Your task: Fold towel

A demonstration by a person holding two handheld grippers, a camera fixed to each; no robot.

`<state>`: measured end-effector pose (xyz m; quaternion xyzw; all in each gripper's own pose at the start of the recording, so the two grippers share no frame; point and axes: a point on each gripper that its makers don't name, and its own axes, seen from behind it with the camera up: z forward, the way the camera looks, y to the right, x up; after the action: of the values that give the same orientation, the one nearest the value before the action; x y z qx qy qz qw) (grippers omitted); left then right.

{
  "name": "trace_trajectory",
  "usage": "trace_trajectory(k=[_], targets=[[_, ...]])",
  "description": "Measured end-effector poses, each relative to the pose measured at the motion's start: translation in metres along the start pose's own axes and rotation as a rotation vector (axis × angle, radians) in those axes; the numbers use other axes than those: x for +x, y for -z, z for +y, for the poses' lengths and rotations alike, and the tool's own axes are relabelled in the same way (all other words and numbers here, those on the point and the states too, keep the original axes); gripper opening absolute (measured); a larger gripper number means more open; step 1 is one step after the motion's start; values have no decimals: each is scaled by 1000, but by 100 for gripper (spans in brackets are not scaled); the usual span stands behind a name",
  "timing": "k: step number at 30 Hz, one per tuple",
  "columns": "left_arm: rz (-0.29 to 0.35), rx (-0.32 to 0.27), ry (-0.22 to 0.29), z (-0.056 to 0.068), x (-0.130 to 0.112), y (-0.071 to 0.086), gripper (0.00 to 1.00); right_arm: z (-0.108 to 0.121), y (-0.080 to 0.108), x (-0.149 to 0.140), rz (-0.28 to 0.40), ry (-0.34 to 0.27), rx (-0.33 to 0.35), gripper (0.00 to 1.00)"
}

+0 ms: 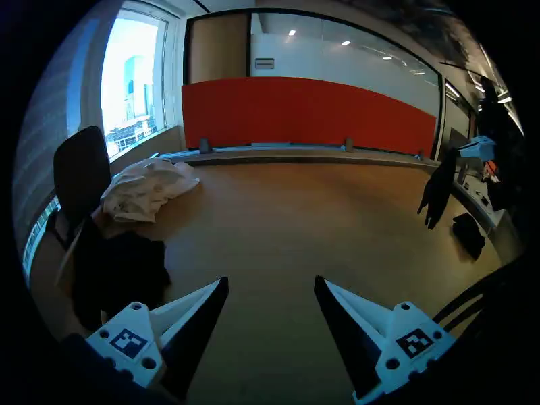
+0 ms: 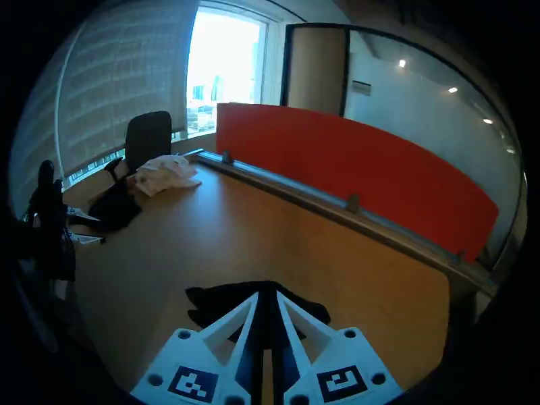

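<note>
Black towel [image 1: 435, 192] pinched at its top in the closed fingers of the right gripper [image 2: 268, 297], hanging over the desk [image 1: 283, 223] toward its right edge, long axis vertical. Left gripper [image 1: 271, 287] spread open and empty above the near edge, well apart, towel off to its right. Square coded tags on both grippers; no legible writing.

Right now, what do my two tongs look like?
Both the left tongs and the right tongs have white plastic bodies with round screw holes. They taper to pointed triangular tips with dark inner faces. Each half carries a square black-and-white marker.
</note>
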<state>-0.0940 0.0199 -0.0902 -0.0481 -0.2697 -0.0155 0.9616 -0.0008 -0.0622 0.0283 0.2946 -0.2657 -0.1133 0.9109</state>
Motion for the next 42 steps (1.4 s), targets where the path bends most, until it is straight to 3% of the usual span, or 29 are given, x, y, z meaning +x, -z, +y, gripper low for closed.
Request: trace_trajectory(k=[17, 42], targets=[[-1, 29, 10, -3, -1, 1, 94, 74, 36, -23, -27, -35, -108, 5], [-10, 53, 4, -8, -1, 4, 94, 161, 75, -68, -100, -96, -225, 5]])
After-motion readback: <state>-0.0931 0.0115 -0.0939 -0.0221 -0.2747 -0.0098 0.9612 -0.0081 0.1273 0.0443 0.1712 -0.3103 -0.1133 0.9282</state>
